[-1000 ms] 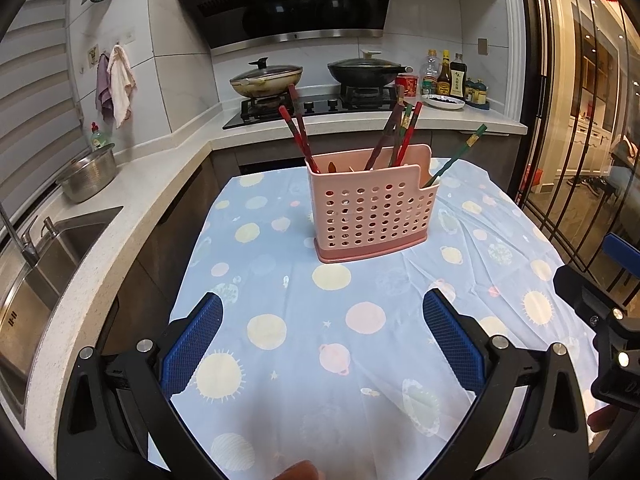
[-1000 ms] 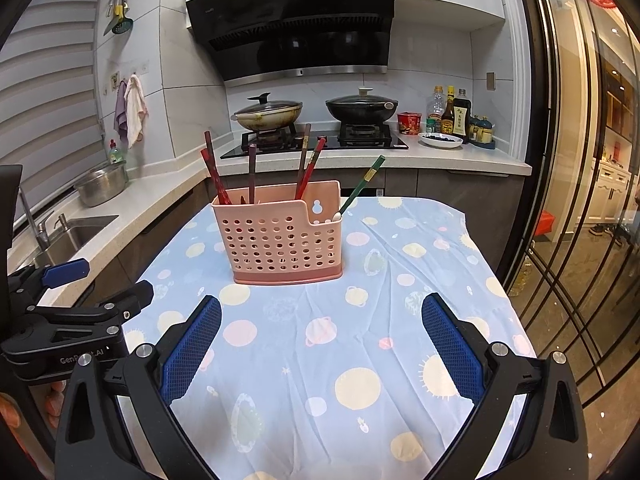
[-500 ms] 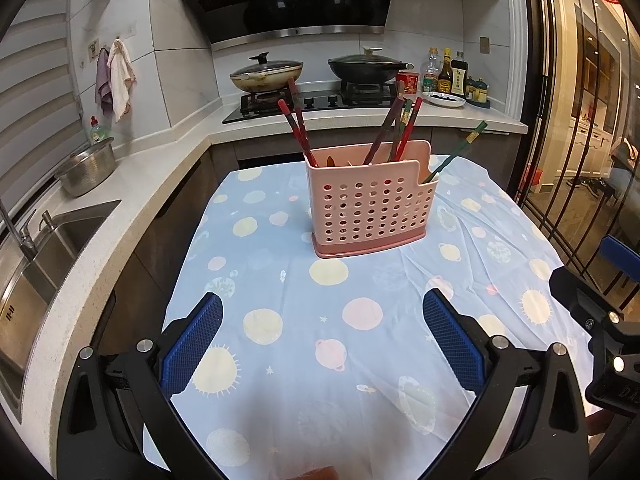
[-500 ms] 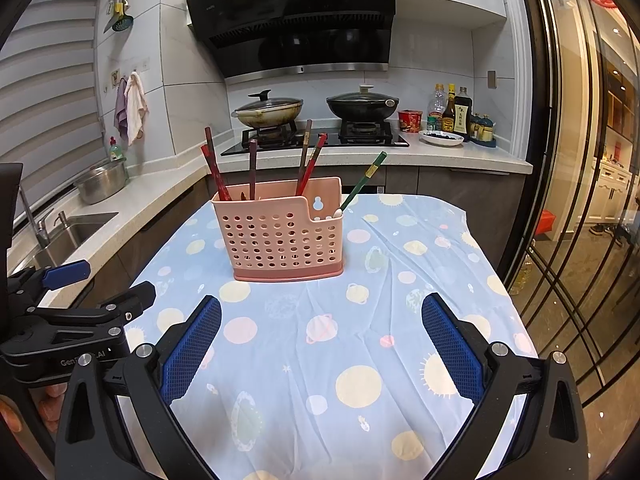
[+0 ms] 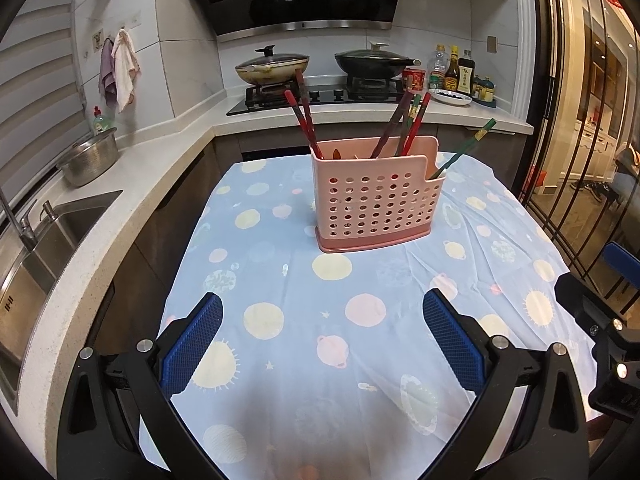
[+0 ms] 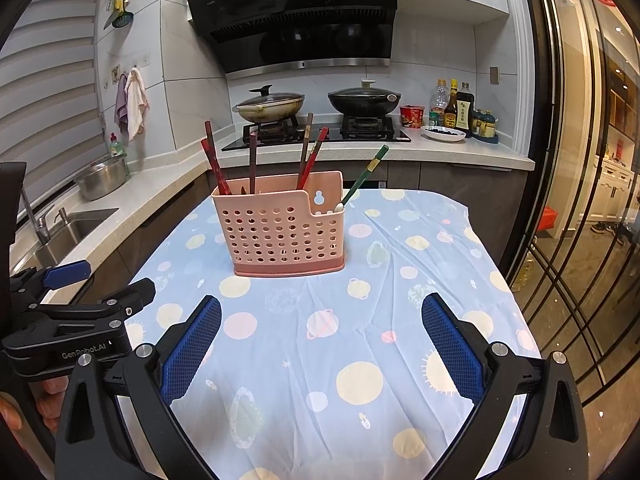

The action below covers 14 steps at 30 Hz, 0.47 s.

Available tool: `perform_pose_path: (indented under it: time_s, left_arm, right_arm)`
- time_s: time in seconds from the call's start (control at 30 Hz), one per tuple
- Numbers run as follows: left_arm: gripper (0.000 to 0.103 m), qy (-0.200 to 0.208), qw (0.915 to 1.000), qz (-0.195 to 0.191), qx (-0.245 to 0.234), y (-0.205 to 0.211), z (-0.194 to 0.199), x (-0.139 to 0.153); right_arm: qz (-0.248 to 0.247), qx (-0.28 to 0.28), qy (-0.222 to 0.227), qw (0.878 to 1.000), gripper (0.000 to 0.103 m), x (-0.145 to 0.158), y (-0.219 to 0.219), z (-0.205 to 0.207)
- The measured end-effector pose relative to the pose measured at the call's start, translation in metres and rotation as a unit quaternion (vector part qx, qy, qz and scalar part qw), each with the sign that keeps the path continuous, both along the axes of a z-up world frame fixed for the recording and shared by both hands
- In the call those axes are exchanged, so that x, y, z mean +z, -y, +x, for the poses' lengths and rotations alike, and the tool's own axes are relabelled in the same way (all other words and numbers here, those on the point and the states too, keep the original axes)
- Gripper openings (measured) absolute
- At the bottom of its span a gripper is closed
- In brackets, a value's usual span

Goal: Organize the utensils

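A pink perforated utensil holder (image 5: 376,196) stands upright on the surface, which is draped in a pale blue planet-print cloth (image 5: 360,320); it sits toward the far half of the cloth, well apart from both tools. Red and brown chopsticks (image 5: 304,120) lean out of its taller main section; a green chopstick (image 5: 464,148) slants from the lower right-hand compartment, beside a white utensil tip (image 6: 339,208) too small to identify. The left hand-held gripper (image 5: 322,344) hangs above the near part of the cloth, blue pads (image 5: 192,344) spread wide, nothing between them; the right hand-held gripper (image 6: 320,346) is likewise wide apart and empty. Behind, two lidded woks (image 6: 268,106) rest on the stove.
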<state>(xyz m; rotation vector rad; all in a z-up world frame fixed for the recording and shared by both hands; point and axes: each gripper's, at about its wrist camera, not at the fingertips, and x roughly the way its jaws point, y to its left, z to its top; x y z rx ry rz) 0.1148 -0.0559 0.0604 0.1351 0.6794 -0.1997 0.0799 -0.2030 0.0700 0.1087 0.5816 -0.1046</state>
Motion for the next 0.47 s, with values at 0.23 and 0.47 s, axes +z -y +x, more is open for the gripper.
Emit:
perform_pose_path:
  time_s: [0.23,0.47]
  left_arm:
    - [0.096,0.002,1.0,0.002,-0.003,0.0014,0.0004,0.0007]
    - [0.096,0.014,0.9999,-0.003,-0.008,0.0019,-0.0022,0.0045]
  right_arm:
    - [0.0,0.0,0.0,1.0,0.097,0.0005,0.0,-0.0001]
    - [-0.003,-0.002,0.003,1.0,0.097,0.0015,0.0001,-0.0007]
